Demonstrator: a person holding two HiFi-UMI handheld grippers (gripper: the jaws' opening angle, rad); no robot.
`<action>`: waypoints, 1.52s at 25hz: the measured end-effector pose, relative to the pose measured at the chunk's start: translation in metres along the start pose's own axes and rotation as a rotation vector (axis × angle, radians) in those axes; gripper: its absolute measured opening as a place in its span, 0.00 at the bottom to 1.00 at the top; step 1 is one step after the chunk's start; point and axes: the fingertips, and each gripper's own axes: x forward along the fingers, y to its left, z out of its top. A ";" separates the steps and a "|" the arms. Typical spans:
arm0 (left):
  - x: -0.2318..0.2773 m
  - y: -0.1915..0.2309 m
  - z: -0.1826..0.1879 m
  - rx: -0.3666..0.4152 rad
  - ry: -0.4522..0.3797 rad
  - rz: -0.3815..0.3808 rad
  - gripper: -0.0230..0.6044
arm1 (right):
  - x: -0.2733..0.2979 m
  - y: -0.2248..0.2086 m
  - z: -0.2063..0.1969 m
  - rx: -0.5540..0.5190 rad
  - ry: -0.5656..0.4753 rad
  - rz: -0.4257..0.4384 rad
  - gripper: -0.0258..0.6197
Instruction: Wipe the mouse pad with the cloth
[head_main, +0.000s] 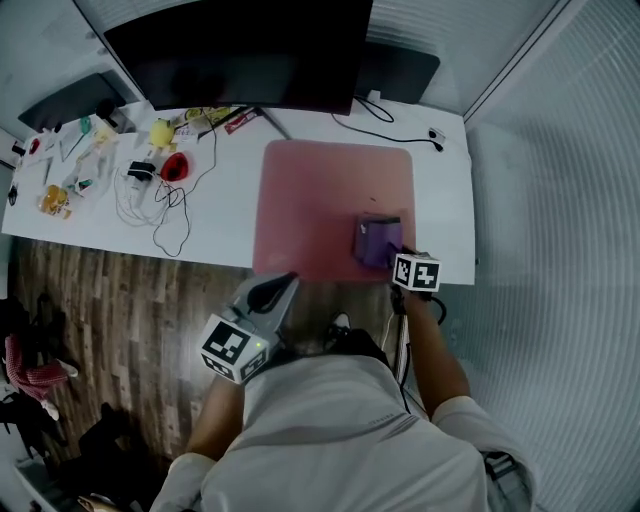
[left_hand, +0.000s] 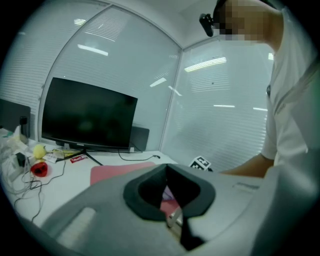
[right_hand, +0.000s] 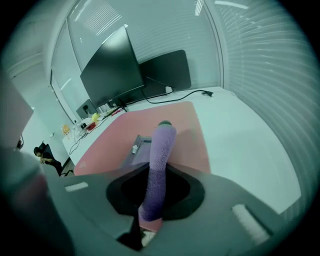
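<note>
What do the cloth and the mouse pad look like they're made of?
The cloth is purple with a fuzzy, matte nap and bends limply, so it is probably microfibre or terry. The mouse pad is pink, thin, flat and matte, with rounded corners and no glare. It is likely fabric-topped or a soft synthetic, but the look leaves that open.

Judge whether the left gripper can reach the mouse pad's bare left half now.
Probably yes: the left gripper hangs empty, just off the near edge of the mouse pad. Nothing lies between them, and the cloth sits far right.
</note>
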 end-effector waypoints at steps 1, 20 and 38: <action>0.008 -0.007 -0.001 0.001 0.003 -0.003 0.04 | -0.005 -0.015 -0.001 0.010 -0.005 -0.011 0.12; 0.002 -0.049 -0.004 0.025 0.021 -0.055 0.04 | -0.108 -0.045 0.033 0.205 -0.286 0.009 0.12; -0.263 0.081 -0.047 -0.077 -0.054 0.273 0.04 | 0.035 0.403 -0.029 -0.195 -0.037 0.492 0.12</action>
